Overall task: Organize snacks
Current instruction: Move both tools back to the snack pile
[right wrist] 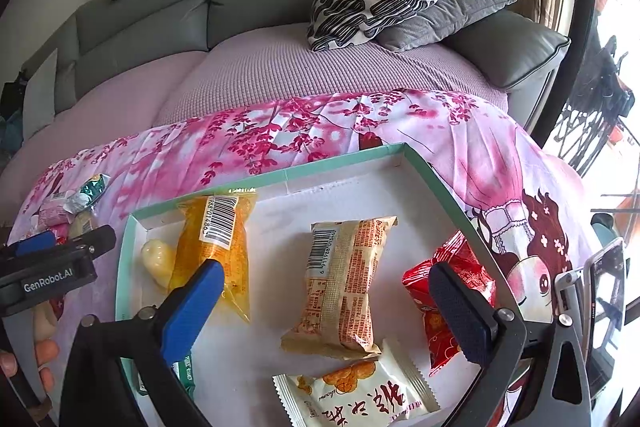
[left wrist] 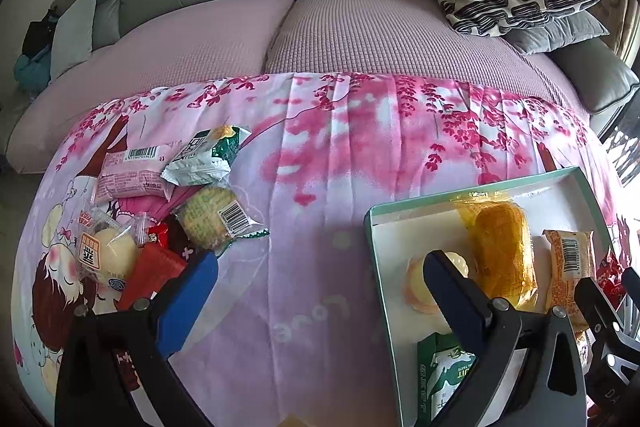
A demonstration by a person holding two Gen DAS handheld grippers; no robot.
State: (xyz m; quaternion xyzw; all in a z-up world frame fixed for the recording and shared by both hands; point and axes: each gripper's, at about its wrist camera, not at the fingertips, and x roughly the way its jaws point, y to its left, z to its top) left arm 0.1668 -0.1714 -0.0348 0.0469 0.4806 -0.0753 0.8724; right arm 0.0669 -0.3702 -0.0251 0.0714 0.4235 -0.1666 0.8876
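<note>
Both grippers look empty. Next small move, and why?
Probably send the left gripper, open and empty, left and forward to the loose snack pile on the blanket. The box already holds several packets; the pile is what remains outside it.

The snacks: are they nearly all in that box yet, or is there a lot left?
Roughly half done. The teal-edged box already holds several: an orange packet, a beige packet, a red packet and a white packet. Both the left gripper and the right gripper are open, holding nothing. A loose pile of about six packets still waits on the pink cloth.
</note>
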